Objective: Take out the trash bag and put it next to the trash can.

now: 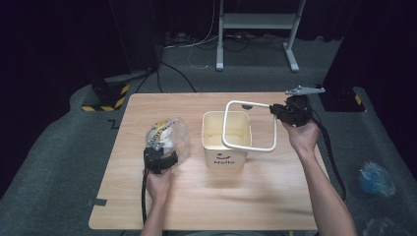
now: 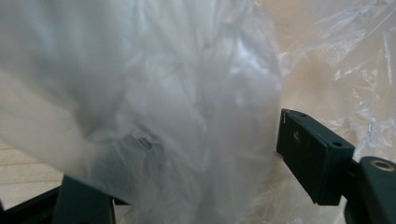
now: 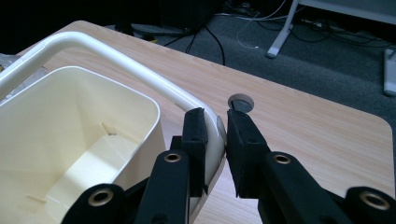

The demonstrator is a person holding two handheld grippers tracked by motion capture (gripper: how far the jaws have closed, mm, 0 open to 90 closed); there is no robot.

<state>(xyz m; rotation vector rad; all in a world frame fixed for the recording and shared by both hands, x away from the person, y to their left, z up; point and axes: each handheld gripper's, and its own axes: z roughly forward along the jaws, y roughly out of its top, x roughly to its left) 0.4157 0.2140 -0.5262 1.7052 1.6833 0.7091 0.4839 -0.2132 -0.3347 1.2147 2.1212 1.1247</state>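
the left gripper (image 1: 160, 158) rests near the desk's (image 1: 246, 206) front edge, its jaws spread around the crumpled clear plastic bag (image 1: 168, 137), apparently clamping it. beyond, the cream bin (image 1: 226, 140) stands mid-desk, empty. the right gripper (image 1: 280, 112) has its jaws closed on the white frame ring (image 1: 248, 125), lifted tilted above the bin. lining the bin looks undone; the ring overhangs its mouth. farther off, cables (image 1: 172, 73) cross the floor.

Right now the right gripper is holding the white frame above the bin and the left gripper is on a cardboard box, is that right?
Not quite. The left gripper is on a clear plastic bag, as the left gripper view shows. The right gripper does hold the white frame above the bin.
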